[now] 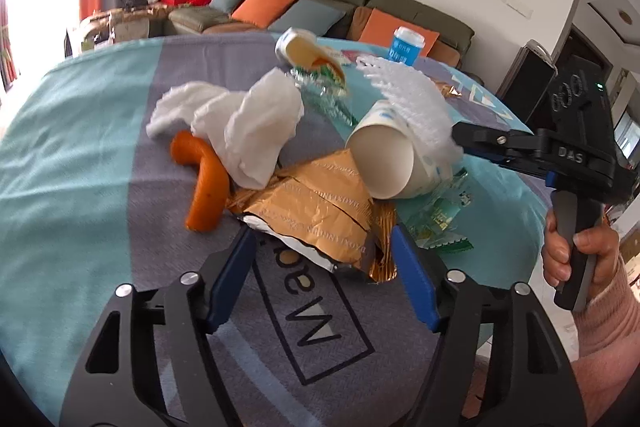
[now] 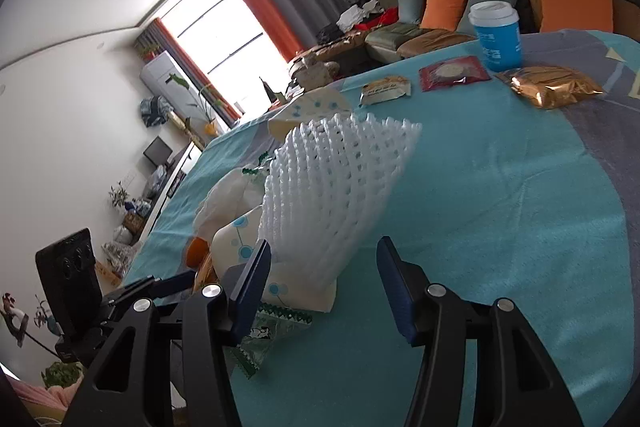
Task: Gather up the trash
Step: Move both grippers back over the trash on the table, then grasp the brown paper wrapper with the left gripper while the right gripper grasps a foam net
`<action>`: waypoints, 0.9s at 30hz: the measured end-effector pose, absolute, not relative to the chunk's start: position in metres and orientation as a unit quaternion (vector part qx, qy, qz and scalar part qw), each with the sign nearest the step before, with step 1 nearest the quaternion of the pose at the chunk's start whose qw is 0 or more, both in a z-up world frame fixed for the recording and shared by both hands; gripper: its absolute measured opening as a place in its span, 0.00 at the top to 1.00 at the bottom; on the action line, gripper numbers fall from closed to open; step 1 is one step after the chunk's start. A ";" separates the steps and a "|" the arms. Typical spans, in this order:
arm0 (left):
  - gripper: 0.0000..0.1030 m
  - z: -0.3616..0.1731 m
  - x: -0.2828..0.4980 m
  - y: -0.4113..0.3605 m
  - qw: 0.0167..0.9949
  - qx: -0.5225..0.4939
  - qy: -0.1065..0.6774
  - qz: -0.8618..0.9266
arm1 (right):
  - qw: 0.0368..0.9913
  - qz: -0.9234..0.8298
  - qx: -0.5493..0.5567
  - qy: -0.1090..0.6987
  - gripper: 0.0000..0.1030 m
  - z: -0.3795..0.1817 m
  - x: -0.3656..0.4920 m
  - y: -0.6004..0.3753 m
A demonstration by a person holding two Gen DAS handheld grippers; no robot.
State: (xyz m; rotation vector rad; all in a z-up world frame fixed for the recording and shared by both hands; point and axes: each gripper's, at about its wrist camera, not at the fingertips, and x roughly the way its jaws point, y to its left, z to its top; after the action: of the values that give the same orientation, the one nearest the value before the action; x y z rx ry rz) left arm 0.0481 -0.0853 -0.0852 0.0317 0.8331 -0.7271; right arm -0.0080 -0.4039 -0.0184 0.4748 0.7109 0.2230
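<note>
A trash pile lies on the teal and grey tablecloth (image 1: 80, 155): a torn gold wrapper (image 1: 312, 211), a crumpled white tissue (image 1: 248, 123), an orange curved scrap (image 1: 206, 187), a tipped paper cup (image 1: 384, 163) and a white foam net (image 1: 404, 95). My left gripper (image 1: 322, 239) is open, and the gold wrapper's near edge sits between its tips. My right gripper (image 2: 322, 255) is open around the lower end of the foam net (image 2: 332, 187), which rests on the paper cup (image 2: 236, 239). Its left pad is next to the net and its right pad stands apart.
A clear green wrapper (image 1: 436, 223) lies beside the cup. A second paper cup (image 1: 300, 49) lies farther back. A lidded blue cup (image 2: 496, 35), a gold packet (image 2: 548, 85), a red packet (image 2: 454, 71) and a small snack packet (image 2: 386, 89) sit at the far side. A sofa stands beyond.
</note>
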 end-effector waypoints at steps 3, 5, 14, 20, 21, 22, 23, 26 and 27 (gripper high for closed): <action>0.41 -0.088 0.052 -0.087 0.850 0.015 0.396 -0.347 | 0.900 0.108 0.256 0.336 0.48 -0.020 -0.012 -0.414; 0.44 -0.089 0.053 -0.085 0.847 0.008 0.400 -0.351 | 0.891 0.120 0.277 0.339 0.48 -0.023 -0.011 -0.417; 0.76 -0.094 0.062 -0.079 0.834 -0.026 0.412 -0.365 | 0.871 0.156 0.318 0.341 0.65 -0.034 0.003 -0.415; 0.89 -0.092 0.061 -0.077 0.834 -0.032 0.405 -0.372 | 0.882 0.154 0.298 0.332 0.81 -0.027 0.002 -0.409; 0.91 -0.091 0.059 -0.076 0.835 -0.032 0.403 -0.375 | 0.884 0.153 0.295 0.328 0.82 -0.025 0.001 -0.411; 0.91 -0.089 0.058 -0.075 0.835 -0.031 0.400 -0.376 | 0.888 0.154 0.291 0.322 0.83 -0.022 -0.001 -0.410; 0.92 -0.087 0.055 -0.074 0.836 -0.029 0.396 -0.378 | 0.889 0.154 0.289 0.319 0.83 -0.021 -0.002 -0.411; 0.93 -0.081 0.048 -0.070 0.841 -0.026 0.381 -0.383 | 0.898 0.151 0.276 0.306 0.85 -0.011 -0.006 -0.408; 0.93 -0.078 0.045 -0.067 0.842 -0.026 0.377 -0.385 | 0.901 0.150 0.274 0.302 0.85 -0.008 -0.006 -0.407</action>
State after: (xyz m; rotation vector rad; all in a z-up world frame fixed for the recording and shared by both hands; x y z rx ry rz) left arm 0.0454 -0.0674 -0.0779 -0.0555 0.7959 -0.8138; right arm -0.0063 -0.4072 -0.0079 0.5665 0.6258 0.3113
